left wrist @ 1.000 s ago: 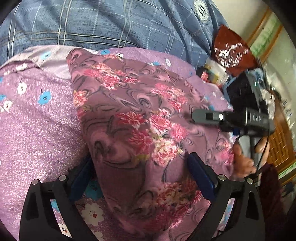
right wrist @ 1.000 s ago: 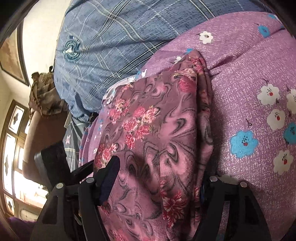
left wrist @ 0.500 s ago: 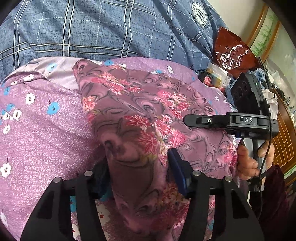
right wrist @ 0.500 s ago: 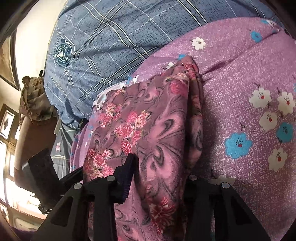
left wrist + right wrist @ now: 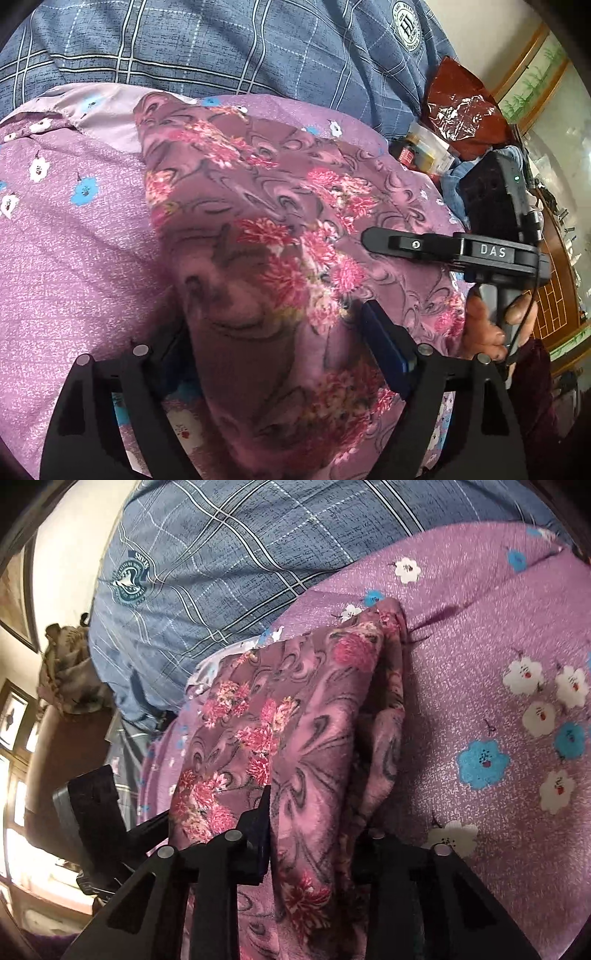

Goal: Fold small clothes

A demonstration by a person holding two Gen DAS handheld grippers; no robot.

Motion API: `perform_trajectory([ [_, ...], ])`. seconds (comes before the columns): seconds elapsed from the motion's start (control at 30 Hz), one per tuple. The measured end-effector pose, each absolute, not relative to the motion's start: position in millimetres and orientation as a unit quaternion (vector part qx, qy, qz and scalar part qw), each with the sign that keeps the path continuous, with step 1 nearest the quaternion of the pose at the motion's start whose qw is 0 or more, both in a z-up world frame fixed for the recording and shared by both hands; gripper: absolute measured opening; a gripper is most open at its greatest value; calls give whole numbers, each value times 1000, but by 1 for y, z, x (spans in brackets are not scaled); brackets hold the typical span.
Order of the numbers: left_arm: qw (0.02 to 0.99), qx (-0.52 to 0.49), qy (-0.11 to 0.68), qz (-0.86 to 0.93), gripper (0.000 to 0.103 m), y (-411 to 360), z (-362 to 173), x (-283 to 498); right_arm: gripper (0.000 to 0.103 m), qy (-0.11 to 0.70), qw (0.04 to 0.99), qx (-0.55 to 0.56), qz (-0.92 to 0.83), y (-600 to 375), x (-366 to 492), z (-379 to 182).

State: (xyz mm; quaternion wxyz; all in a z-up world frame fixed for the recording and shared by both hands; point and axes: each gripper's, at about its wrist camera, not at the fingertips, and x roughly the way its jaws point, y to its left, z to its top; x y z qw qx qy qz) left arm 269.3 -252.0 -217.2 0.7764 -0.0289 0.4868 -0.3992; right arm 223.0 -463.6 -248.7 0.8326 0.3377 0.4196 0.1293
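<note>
Pinching the floral garment [image 5: 258,236] with both left gripper [image 5: 273,354] and right gripper [image 5: 314,834], already doubled in layers on purple bedding [image 5: 480,664], more folds likely left.

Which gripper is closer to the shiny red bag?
Right. The right gripper sits just below the red bag; the left gripper is farther back, clamping the floral cloth.

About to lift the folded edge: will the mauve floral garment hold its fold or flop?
Likely floppy: the mauve floral garment bunches and sags between the left tool. Probably light; the right tool gathers several layers. Soft printed weave may slip.
</note>
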Motion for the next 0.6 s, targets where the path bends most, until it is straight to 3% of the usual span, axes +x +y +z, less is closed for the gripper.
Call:
perform_trajectory([
  [0.13,791,-15,467,-395,63,-253,-214,264,40,419,833,339,128,-462,224,-251],
  [0.2,793,-24,463,-395,48,-250,-210,266,37,419,837,331,122,-460,223,-248],
  [0.4,809,1,437,-392,36,-252,-198,257,29,415,857,288,101,-449,219,-229],
  [0.6,819,6,419,-391,34,-253,-181,249,27,398,872,270,90,-441,208,-208],
])
